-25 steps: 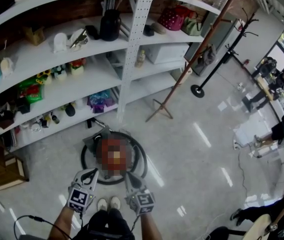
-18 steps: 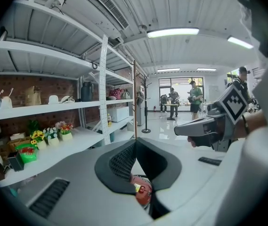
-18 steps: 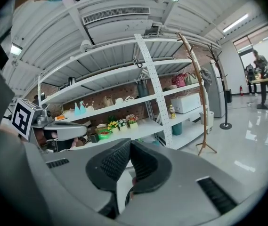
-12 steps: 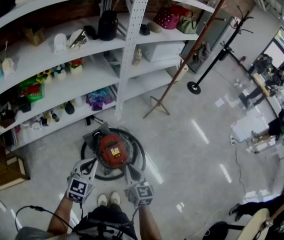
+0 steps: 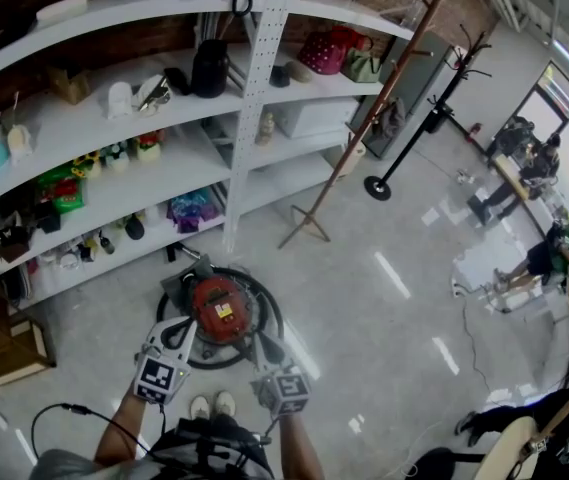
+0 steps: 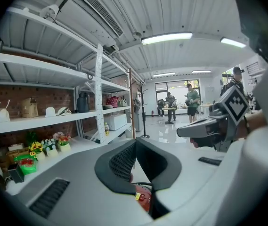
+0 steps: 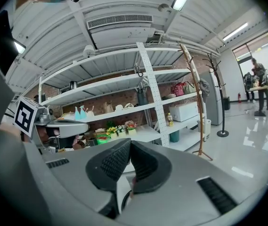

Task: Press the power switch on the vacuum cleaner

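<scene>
Two closed, empty tongs are hovering near the vacuum point(image 5: 216, 308) on the floor point(image 5: 364, 298) by your feet point(image 5: 212, 406), left tongs point(image 5: 182, 340) and right tongs point(image 5: 262, 346) flanking it; you're not pressing the switch yet.

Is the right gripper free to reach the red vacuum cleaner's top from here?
Probably yes: nothing lies between the shut right gripper and the red vacuum cleaner, whose top is uncovered; the black hose only rings it.
</scene>
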Tool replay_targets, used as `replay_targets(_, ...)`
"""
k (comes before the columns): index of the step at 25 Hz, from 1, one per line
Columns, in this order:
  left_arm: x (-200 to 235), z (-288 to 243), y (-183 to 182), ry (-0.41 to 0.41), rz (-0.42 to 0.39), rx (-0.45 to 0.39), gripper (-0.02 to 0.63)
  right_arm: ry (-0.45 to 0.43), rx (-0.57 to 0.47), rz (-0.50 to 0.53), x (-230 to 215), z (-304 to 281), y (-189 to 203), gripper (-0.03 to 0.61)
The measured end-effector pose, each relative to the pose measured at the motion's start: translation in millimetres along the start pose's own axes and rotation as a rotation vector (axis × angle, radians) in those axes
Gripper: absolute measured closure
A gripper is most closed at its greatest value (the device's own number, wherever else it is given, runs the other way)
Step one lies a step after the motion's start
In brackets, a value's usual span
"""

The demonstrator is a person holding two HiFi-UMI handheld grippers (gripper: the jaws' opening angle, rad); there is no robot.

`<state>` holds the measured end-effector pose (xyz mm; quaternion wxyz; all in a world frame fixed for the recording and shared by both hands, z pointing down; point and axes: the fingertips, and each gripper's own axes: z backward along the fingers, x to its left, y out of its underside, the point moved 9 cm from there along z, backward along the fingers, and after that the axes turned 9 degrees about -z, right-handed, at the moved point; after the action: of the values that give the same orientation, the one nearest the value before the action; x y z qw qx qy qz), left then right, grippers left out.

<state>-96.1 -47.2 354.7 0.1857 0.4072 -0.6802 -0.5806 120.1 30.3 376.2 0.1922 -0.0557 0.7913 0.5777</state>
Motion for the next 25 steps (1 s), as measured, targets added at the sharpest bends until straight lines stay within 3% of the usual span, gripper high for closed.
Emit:
replay_targets(9, -9, 14, -22, -0.010, -0.067, -0.015, 0.607, 0.013, -0.051, 0.019, -1, 28, -23, 0.569)
replay_targets(25, -16, 39, -41, -0.086, -0.045, -0.062, 0.607, 0.001, -0.088, 0.035, 5, 59, -36, 0.569)
